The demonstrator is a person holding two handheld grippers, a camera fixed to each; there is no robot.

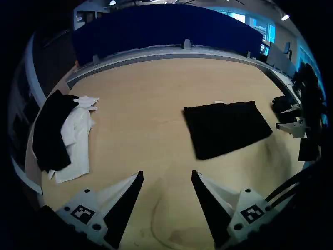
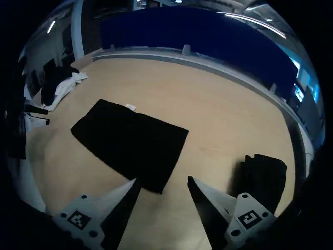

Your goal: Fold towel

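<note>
A black towel (image 1: 227, 127) lies flat on the wooden table (image 1: 154, 96), folded to a rectangle with a small white tag at its far edge. My left gripper (image 1: 166, 180) hovers open over bare wood, short of the towel and to its left. In the right gripper view the same towel (image 2: 131, 141) spreads in front, and my right gripper (image 2: 163, 183) stands open just above its near corner, holding nothing. The right gripper (image 1: 292, 121) shows at the towel's right side in the left gripper view. The left gripper (image 2: 35, 116) shows at the far left in the right gripper view.
A heap of black and white cloths (image 1: 62, 133) lies at the table's left edge, also seen as the far cloth heap (image 2: 62, 85). A stack of folded black towels (image 2: 264, 175) sits by the right fingertip. A blue partition (image 1: 166, 27) lines the table's far edge.
</note>
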